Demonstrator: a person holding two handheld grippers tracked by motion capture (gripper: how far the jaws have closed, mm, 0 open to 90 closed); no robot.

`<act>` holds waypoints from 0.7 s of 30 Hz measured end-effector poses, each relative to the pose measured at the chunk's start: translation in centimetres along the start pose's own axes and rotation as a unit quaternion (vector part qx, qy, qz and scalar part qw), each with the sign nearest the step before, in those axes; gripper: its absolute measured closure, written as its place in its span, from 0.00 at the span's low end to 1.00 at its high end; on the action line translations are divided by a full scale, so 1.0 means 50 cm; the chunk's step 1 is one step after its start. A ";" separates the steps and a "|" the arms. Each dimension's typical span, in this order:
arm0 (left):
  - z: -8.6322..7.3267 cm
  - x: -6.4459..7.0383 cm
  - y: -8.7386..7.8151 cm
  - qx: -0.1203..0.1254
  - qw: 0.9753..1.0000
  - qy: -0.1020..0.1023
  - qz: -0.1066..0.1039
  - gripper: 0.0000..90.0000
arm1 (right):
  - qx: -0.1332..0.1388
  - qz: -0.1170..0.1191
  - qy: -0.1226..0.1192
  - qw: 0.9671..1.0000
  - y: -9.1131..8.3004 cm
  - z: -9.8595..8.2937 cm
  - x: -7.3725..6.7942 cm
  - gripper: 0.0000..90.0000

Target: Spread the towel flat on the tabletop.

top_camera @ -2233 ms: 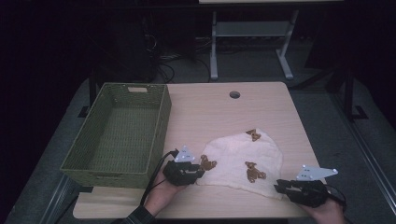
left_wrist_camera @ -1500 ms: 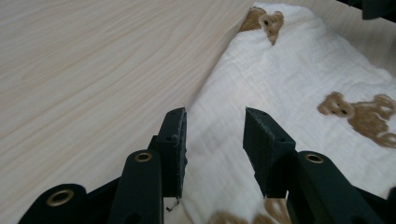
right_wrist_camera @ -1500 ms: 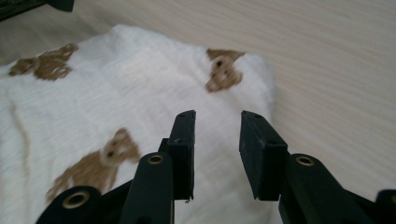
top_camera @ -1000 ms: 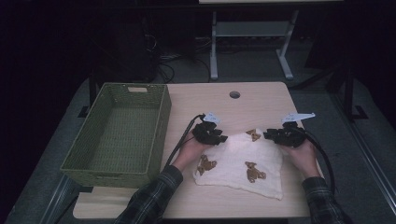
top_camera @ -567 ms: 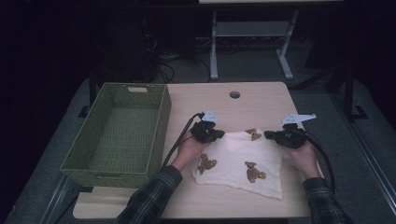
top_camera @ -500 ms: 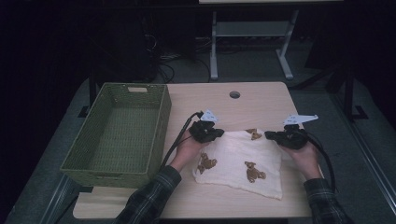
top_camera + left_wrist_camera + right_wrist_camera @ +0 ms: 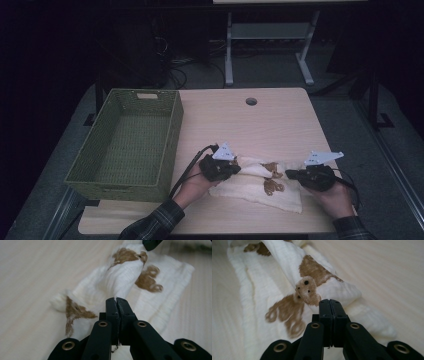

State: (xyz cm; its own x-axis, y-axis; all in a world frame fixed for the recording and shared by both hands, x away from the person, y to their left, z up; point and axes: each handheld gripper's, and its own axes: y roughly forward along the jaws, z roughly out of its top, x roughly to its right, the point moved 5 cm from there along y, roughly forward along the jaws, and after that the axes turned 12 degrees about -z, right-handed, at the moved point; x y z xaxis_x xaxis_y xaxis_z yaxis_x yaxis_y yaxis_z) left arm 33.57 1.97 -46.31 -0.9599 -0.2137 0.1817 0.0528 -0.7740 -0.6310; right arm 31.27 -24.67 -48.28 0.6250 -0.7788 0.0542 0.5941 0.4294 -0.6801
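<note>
At the near edge of the table, around six o'clock, the white cloth with brown bear prints lay partly doubled over. The left gripper and right gripper each had their jaws pressed together on its raised edge, pinching the fabric. That suggested a first fold under way, with flattening and further folds left. Farther off at ten o'clock, the green basket stood empty.

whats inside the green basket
Nothing shows inside the green basket; its woven floor looks bare. The near wall hides a strip of floor. The cloth lies on the table, held by both tongs.
</note>
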 end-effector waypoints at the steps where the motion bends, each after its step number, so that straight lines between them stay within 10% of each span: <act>1: -0.016 0.012 0.010 -0.008 1.000 -0.007 -0.012 0.98 | -0.004 0.003 0.002 1.000 -0.002 -0.008 -0.006 0.98; 10: -0.016 0.004 0.013 -0.010 1.000 -0.015 0.000 0.77 | -0.035 0.011 0.006 0.999 -0.005 -0.048 -0.027 0.98; 21: 0.026 -0.103 -0.006 0.009 0.997 -0.051 0.056 0.70 | 0.011 -0.019 0.028 0.999 -0.034 -0.024 0.016 0.76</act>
State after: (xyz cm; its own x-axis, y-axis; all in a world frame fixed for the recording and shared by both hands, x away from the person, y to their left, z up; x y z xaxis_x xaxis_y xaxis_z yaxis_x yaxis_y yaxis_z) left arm 38.84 2.51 -46.07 -0.9150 -0.3577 0.1865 0.1637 -0.7518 -0.6388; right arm 30.15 -26.58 -47.95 0.5726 -0.8190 0.0378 0.6283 0.4087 -0.6620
